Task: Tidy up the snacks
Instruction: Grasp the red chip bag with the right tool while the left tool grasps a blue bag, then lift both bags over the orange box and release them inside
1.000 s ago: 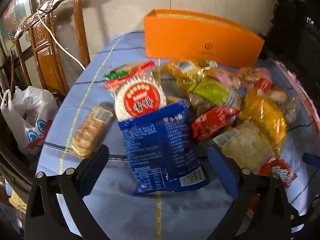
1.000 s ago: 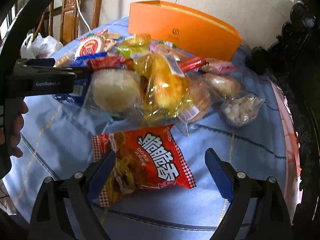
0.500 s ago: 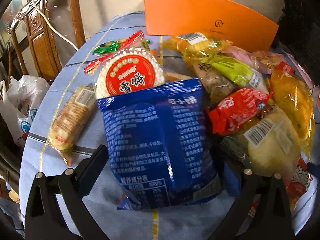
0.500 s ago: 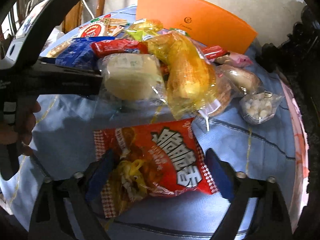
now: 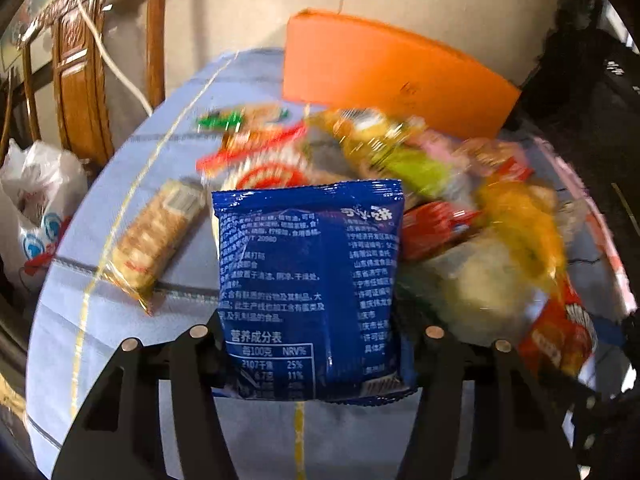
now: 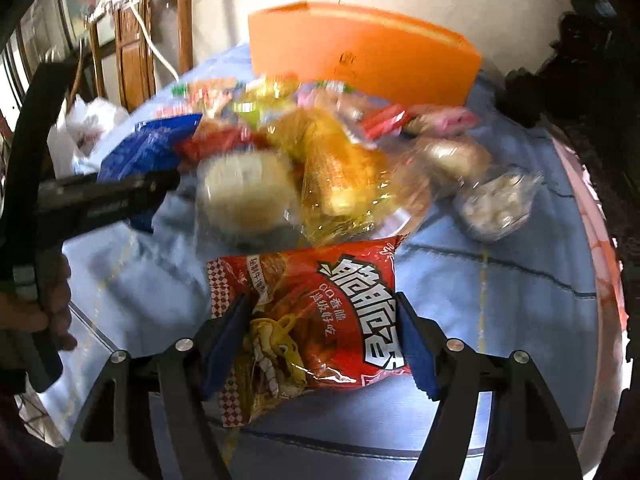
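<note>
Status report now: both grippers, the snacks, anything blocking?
Left gripper closing on blue packet. Right gripper closing on red snack bag. Snack pile crowds the path to the orange box.

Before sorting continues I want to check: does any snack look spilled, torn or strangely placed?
Nothing looks spilled or torn. The snacks just lie in a loose heap on the blue tablecloth, packets overlapping, in front of the orange box. Blur hides fine damage.

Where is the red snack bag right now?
In the right wrist view the red snack bag sits low in the centre, between the closing right gripper fingers, just in front of the snack pile on the blue tablecloth.
</note>
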Action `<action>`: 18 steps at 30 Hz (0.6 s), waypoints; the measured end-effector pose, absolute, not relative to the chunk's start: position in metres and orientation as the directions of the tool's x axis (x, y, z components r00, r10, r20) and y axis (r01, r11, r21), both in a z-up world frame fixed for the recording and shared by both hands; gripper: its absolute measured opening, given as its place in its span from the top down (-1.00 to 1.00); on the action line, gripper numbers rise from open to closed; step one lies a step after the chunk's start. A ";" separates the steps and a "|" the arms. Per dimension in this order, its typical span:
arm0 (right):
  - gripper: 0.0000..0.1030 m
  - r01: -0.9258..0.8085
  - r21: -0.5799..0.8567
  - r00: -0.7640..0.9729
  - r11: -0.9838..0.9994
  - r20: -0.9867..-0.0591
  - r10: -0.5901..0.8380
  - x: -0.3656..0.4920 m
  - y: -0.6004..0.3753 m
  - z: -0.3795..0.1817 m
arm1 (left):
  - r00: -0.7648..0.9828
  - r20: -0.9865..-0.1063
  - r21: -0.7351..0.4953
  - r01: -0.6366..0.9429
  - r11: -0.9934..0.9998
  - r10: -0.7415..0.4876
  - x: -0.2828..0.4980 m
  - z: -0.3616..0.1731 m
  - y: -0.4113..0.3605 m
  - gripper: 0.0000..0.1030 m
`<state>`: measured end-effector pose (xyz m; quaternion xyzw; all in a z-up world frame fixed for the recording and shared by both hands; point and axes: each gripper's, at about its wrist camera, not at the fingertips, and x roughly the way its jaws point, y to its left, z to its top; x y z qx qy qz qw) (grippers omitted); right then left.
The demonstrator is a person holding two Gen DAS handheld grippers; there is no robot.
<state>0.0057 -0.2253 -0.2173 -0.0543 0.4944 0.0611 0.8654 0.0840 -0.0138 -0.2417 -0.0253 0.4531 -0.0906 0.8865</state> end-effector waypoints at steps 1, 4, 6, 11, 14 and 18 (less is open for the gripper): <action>-0.40 -0.159 -0.022 0.520 0.987 -0.852 0.065 0.004 -0.227 -0.208 | 0.582 -0.789 -0.135 0.147 0.980 -0.196 0.082 -0.234 -0.013 -0.10; -0.40 -0.154 -0.003 0.558 0.988 -0.825 0.085 0.001 -0.232 -0.184 | 0.609 -0.761 -0.148 0.169 0.974 -0.221 0.079 -0.207 -0.015 -0.10; -0.40 -0.150 0.011 0.590 0.989 -0.801 0.099 0.002 -0.236 -0.164 | 0.629 -0.741 -0.160 0.173 0.972 -0.234 0.078 -0.189 -0.015 -0.10; -0.40 -0.131 0.028 0.671 0.991 -0.734 0.110 0.017 -0.245 -0.113 | 0.674 -0.698 -0.172 0.172 0.970 -0.243 0.084 -0.147 -0.021 -0.10; -0.40 -0.120 0.029 0.716 0.992 -0.690 0.107 0.036 -0.254 -0.083 | 0.697 -0.672 -0.167 0.186 0.968 -0.250 0.099 -0.122 -0.025 -0.10; -0.40 -0.099 0.029 0.761 0.995 -0.641 0.095 0.068 -0.270 -0.045 | 0.719 -0.645 -0.163 0.200 0.966 -0.257 0.129 -0.086 -0.035 -0.10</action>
